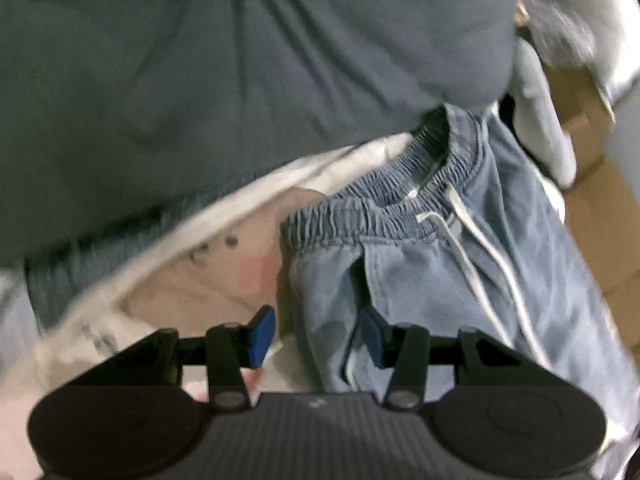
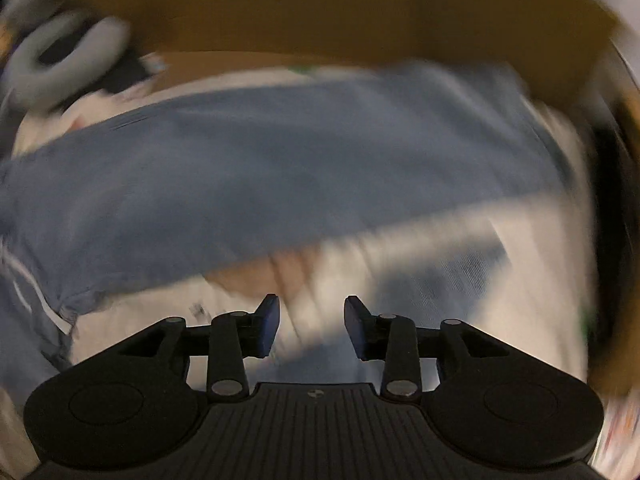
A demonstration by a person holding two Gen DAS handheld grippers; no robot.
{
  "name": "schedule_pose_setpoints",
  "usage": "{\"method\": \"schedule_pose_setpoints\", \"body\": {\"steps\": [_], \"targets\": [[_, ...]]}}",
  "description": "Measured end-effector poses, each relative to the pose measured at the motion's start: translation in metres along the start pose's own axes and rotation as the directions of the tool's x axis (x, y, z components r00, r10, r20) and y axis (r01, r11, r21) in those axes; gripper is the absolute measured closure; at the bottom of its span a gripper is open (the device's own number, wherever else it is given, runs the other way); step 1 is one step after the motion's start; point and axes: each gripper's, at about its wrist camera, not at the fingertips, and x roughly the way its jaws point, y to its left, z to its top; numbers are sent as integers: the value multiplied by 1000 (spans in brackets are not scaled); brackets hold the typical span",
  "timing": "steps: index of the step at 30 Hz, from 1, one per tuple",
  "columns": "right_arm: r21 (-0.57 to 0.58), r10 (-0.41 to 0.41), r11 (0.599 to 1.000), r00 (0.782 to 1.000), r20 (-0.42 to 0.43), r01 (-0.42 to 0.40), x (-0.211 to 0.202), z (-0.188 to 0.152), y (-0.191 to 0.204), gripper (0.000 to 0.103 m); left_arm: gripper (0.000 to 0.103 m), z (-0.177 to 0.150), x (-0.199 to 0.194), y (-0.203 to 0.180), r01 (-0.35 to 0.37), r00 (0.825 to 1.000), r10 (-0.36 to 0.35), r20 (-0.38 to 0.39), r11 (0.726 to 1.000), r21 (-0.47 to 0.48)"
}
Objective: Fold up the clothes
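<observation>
Denim-blue shorts (image 1: 420, 264) lie folded on a pale printed sheet (image 1: 192, 292), their soft washed cloth gathered into a ribbed elastic waistband (image 1: 360, 216) at the top. A flat white drawstring (image 1: 476, 256) trails down the front, and a small white tag shows inside the waistband; nothing on it can be read. The left gripper (image 1: 316, 334) hangs over the shorts' near edge, its blue pads spread apart with a fold of the cloth lying between them; whether the right-hand pad touches the fabric cannot be told. A person's dark grey-green top (image 1: 240, 80), smooth and creased, fills the upper part of the left view. Brown cardboard (image 1: 600, 232) sits to the right.

From the right wrist the view is heavily blurred. The right gripper (image 2: 312, 328) stands released, with nothing between its blue pads, above the sheet (image 2: 400, 264) just beside the shorts (image 2: 260, 176). Cardboard (image 2: 340, 12) curves behind.
</observation>
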Motion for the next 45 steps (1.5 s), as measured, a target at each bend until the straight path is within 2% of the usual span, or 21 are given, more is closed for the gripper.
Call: {"method": "schedule_pose_setpoints", "body": {"steps": [3, 7, 12, 19, 24, 33, 39, 42, 45], "targets": [[-173, 36, 985, 996, 79, -22, 33, 47, 42, 59, 53, 18, 12, 2, -33, 998, 36, -47, 998, 49], [-217, 100, 974, 984, 146, -67, 71, 96, 81, 58, 52, 31, 14, 7, -29, 998, 33, -45, 997, 70], [-233, 177, 961, 978, 108, -148, 102, 133, 125, 58, 53, 36, 13, 20, -29, 1000, 29, 7, 999, -31], [-351, 256, 910, 965, 55, -222, 112, 166, 191, 57, 53, 38, 24, 30, -12, 1000, 13, 9, 992, -123], [-447, 291, 860, 956, 29, -248, 108, 179, 240, 52, 53, 35, 34, 32, 14, 1000, -13, 9, 991, -137], [-594, 345, 752, 938, -16, -286, 99, 196, 339, 48, 54, 21, 45, 46, 79, 997, -81, 2, 971, -225], [-595, 416, 728, 909, -10, -340, 88, 179, 385, 43, 55, 8, 40, 60, 89, 996, -84, 32, 957, -277], [-614, 449, 701, 893, -15, -363, 89, 165, 404, 43, 55, 3, 35, 67, 94, 995, -82, 51, 949, -299], [-637, 477, 655, 876, -66, -405, 95, 150, 430, 43, 55, -3, 35, 69, 105, 994, -91, 58, 948, -302]]}}
